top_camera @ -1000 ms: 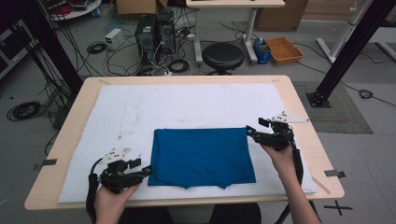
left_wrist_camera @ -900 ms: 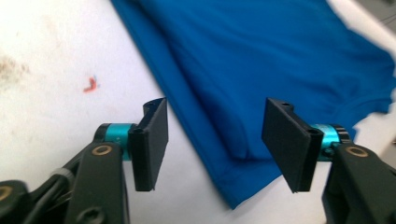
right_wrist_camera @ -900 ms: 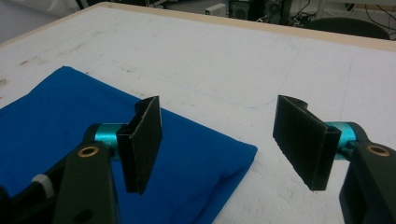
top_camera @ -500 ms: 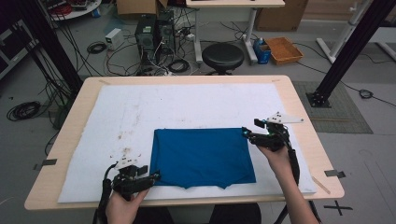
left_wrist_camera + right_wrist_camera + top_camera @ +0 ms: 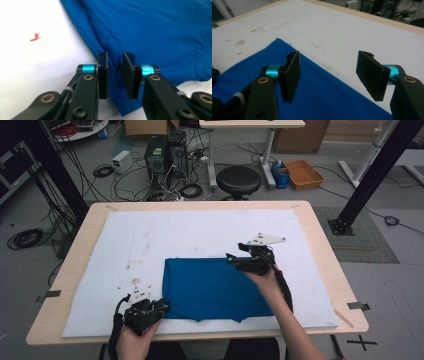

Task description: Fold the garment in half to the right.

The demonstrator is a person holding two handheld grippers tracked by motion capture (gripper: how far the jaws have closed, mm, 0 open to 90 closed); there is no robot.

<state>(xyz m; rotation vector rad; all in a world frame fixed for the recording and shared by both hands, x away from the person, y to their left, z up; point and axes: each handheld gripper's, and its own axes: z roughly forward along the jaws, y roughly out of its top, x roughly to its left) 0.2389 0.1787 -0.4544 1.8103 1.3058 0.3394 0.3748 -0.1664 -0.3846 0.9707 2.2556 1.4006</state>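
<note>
A blue cloth (image 5: 212,289) lies folded flat on the white mat (image 5: 190,235) that covers the wooden worktop (image 5: 320,235), close to the near edge and a little right of the middle. The left gripper (image 5: 159,307) sits at the cloth's near left corner. In the left gripper view its jaws have just been closing, and now they stand close together with a raised fold of the blue cloth (image 5: 150,32) between them. I cannot tell if the pads already press on the fold, because a thin gap shows on each side. The right gripper (image 5: 231,259) hangs over the far edge of the cloth, near its right end. Its jaws have just been closing a little, yet they stand wide apart and hold nothing; in the right gripper view the cloth's far edge (image 5: 332,72) runs below them. The far half of the mat is bare, so there is lots of room to move there, and a wide strip is free on the left too. The near edge of the cloth is close to the mat's near edge, so room is tight there. The left gripper covers the cloth's near left corner in the high view. Small brown stains (image 5: 134,267) dot the mat left of the cloth. A round black stool (image 5: 238,180) stands on the floor past the far edge of the worktop.
</note>
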